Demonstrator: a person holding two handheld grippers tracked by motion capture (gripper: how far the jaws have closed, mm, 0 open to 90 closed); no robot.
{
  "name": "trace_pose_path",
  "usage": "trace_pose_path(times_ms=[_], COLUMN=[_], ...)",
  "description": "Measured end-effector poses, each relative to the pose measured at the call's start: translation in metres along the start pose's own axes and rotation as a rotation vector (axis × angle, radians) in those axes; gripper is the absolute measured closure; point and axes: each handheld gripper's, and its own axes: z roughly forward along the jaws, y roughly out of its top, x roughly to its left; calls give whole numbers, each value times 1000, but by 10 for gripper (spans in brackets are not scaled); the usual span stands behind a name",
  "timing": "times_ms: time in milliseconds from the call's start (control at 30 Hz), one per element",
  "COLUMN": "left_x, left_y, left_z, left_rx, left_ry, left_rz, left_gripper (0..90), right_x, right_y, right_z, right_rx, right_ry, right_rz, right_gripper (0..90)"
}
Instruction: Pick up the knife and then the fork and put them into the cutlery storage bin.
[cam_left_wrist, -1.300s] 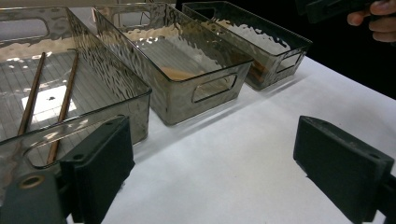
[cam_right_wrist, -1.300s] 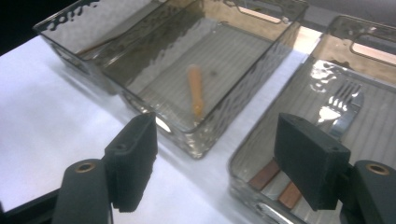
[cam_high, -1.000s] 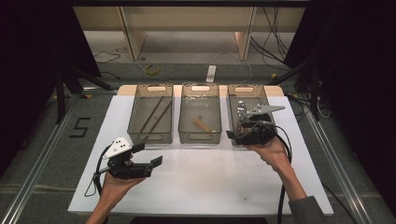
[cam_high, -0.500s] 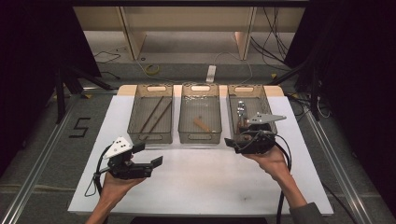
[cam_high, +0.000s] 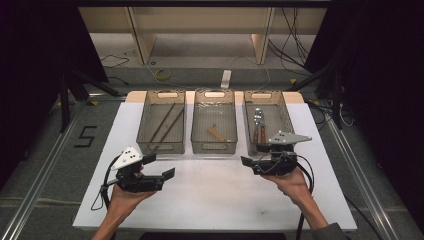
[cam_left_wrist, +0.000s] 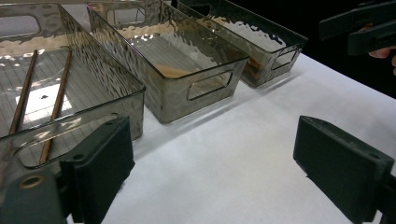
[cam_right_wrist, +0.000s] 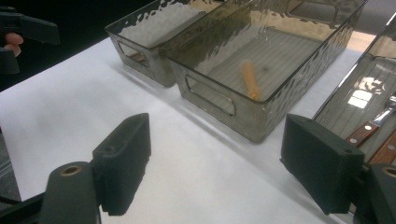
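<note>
The left tongs (cam_high: 162, 167) sit in the person's left hand over the near left part of the white surface (cam_high: 215, 200), jaws spread and empty, in the same spot as a second ago. In the left gripper view the two black jaws stand wide apart with only bare surface between them, just in front of the left bin (cam_left_wrist: 70, 100).

That left bin (cam_high: 161, 127) holds two thin brown sticks (cam_high: 167, 122) lying lengthwise. The middle bin (cam_high: 214, 127) holds one short wooden piece (cam_high: 216, 134), which the right gripper view shows as an orange-brown peg (cam_right_wrist: 250, 80) on the bin floor. The right bin (cam_high: 267, 125) holds cutlery with wooden handles (cam_high: 258, 127); its handle ends show at the right edge of the right gripper view (cam_right_wrist: 369, 135).

The change is on the right. The right tongs (cam_high: 248, 163) were over the right bin a second ago and now hang lower and nearer the person, over the surface just in front of that bin's near wall. Their jaws have just been opening and now stand spread with nothing between them. The cutlery lies in the right bin, apart from both tongs.

Judged from this, a piece of cutlery has just been delivered to its bin and the right hand is pulling clear. All three bins hold their kind and nothing loose lies on the surface, so the sorting looks at or near its end.
</note>
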Motion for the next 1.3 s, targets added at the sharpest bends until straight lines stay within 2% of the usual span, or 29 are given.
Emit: trace_pose_path(times_ms=[333, 1300], left_x=[0, -1], left_y=[0, -1], left_z=[1, 2], left_rx=[2, 17], left_ry=[-12, -37], left_rz=[-4, -15], left_gripper=[114, 114], right_x=[1, 9], right_y=[-17, -49], right_z=[-7, -25], right_rx=[-44, -93], right_ry=[2, 12], right_rz=[24, 28], right_gripper=[233, 208])
